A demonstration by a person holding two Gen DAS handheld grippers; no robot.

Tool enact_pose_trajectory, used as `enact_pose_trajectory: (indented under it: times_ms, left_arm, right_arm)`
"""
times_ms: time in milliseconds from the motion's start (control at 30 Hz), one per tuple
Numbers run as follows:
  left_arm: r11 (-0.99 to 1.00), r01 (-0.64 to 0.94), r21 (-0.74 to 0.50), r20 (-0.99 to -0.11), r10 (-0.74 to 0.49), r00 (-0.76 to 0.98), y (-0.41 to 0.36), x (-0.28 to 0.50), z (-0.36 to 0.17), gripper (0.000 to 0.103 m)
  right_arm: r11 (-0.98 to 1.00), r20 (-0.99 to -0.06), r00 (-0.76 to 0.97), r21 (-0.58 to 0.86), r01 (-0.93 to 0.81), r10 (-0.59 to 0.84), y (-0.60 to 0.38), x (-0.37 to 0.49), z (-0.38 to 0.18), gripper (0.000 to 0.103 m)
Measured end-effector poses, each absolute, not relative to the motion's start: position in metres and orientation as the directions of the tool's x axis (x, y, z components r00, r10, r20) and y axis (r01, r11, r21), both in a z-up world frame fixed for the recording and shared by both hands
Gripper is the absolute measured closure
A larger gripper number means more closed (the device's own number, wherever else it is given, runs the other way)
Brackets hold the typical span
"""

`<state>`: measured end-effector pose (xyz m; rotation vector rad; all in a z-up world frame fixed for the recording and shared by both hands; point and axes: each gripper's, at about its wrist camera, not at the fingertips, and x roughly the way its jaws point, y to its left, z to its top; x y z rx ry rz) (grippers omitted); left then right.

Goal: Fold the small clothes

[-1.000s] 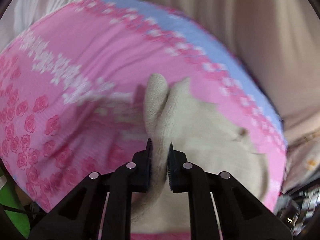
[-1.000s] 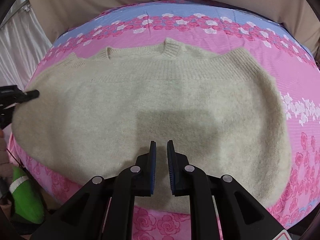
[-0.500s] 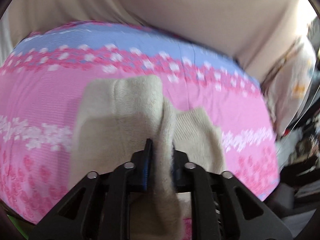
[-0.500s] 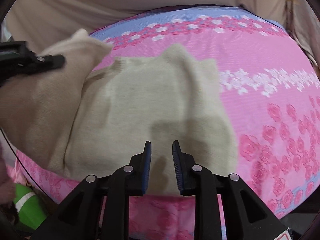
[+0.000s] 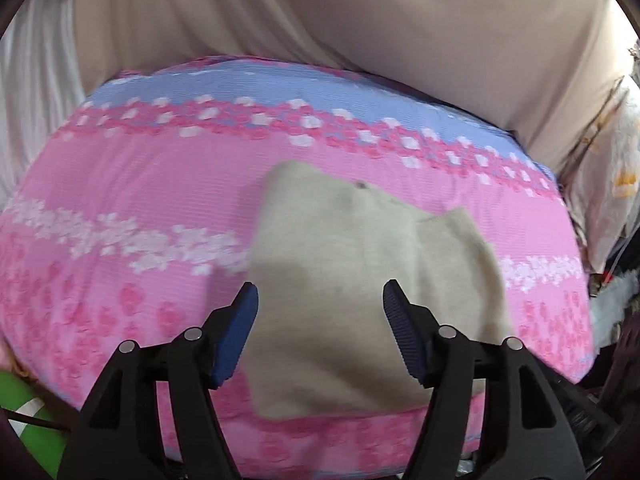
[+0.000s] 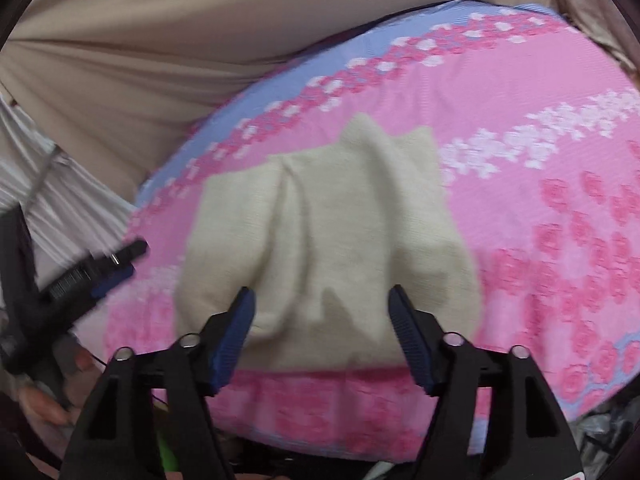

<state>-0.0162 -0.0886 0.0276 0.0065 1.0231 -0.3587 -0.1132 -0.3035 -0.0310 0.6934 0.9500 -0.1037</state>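
Note:
A small cream knitted sweater [image 5: 352, 264] lies folded over on the pink flowered bedspread [image 5: 120, 184]. My left gripper [image 5: 320, 304] hovers above its near part; the jaws are opening wide and nothing is gripped between them. In the right wrist view the same sweater [image 6: 320, 232] shows a lengthwise crease down its middle. My right gripper [image 6: 322, 308] hangs over the sweater's near edge, its jaws opening too, with no cloth pinched. The left gripper [image 6: 104, 268] appears at the left edge of that view, beside the sweater, held by a hand [image 6: 40, 400].
A beige curtain [image 5: 360, 20] hangs behind the bed. White patterned fabric [image 5: 608, 184] sits at the right of the bed, dark clutter [image 5: 624, 312] below it. A green object [image 5: 28, 424] lies by the bed's near left corner.
The left gripper carried one side of the sweater across onto the rest, then let go and opened. The right gripper, shut over the flat sweater before, has opened and lifted back.

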Motion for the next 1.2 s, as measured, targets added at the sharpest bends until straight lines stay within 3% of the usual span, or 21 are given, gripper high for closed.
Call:
enact_pose_trajectory:
  times_ms: [167,433,500,533,567,733,900,933,1033,1133,1200]
  left_arm:
    - [0.968,0.198,-0.154,-0.863,-0.230,0.451,-0.045,-0.018,0.010,0.040]
    - [0.979,0.166,-0.118,-0.871,-0.183,0.456,-0.014,-0.023,0.004,0.040]
    - [0.981,0.158,-0.115,-0.868,-0.177,0.463,-0.010,-0.023,0.004,0.040]
    - [0.981,0.156,-0.115,-0.868,-0.176,0.465,-0.009,-0.023,0.004,0.040]
    - [0.981,0.154,-0.115,-0.867,-0.175,0.466,-0.008,-0.023,0.004,0.040]
    - [0.982,0.156,-0.104,-0.872,-0.166,0.461,-0.007,-0.021,0.001,0.040]
    - [0.980,0.170,-0.104,-0.873,-0.172,0.456,-0.015,-0.020,0.000,0.040]
    - [0.979,0.174,-0.103,-0.872,-0.173,0.458,-0.017,-0.020,0.001,0.040]
    - [0.976,0.193,-0.101,-0.872,-0.180,0.455,-0.026,-0.021,0.000,0.040]
    - [0.972,0.213,-0.099,-0.877,-0.186,0.443,-0.036,-0.022,-0.003,0.040]
    - [0.969,0.228,-0.099,-0.880,-0.192,0.435,-0.044,-0.023,-0.005,0.040]
  right_arm:
    - [0.706,-0.775,0.530,0.587,0.397,0.346,-0.279,-0.080,-0.052,0.027]
    - [0.757,-0.849,0.391,0.507,0.412,0.356,-0.234,-0.051,-0.075,0.026]
    - [0.768,-0.863,0.368,0.485,0.418,0.345,-0.231,-0.049,-0.080,0.034]
    - [0.775,-0.865,0.368,0.481,0.411,0.342,-0.230,-0.049,-0.081,0.051]
    - [0.781,-0.863,0.366,0.482,0.396,0.347,-0.227,-0.046,-0.081,0.062]
    - [0.861,-0.873,0.408,0.406,0.307,0.267,-0.213,-0.037,-0.052,0.075]
    - [0.881,-0.807,0.544,0.410,0.235,0.230,-0.216,-0.038,0.005,0.083]
    - [0.886,-0.787,0.575,0.409,0.216,0.223,-0.219,-0.041,0.018,0.102]
    - [0.923,-0.747,0.656,0.320,0.215,0.107,-0.235,-0.054,0.057,0.103]
    - [0.949,-0.770,0.636,0.228,0.216,0.040,-0.257,-0.064,0.060,0.103]
    - [0.932,-0.801,0.597,0.248,0.265,0.043,-0.273,-0.070,0.044,0.088]
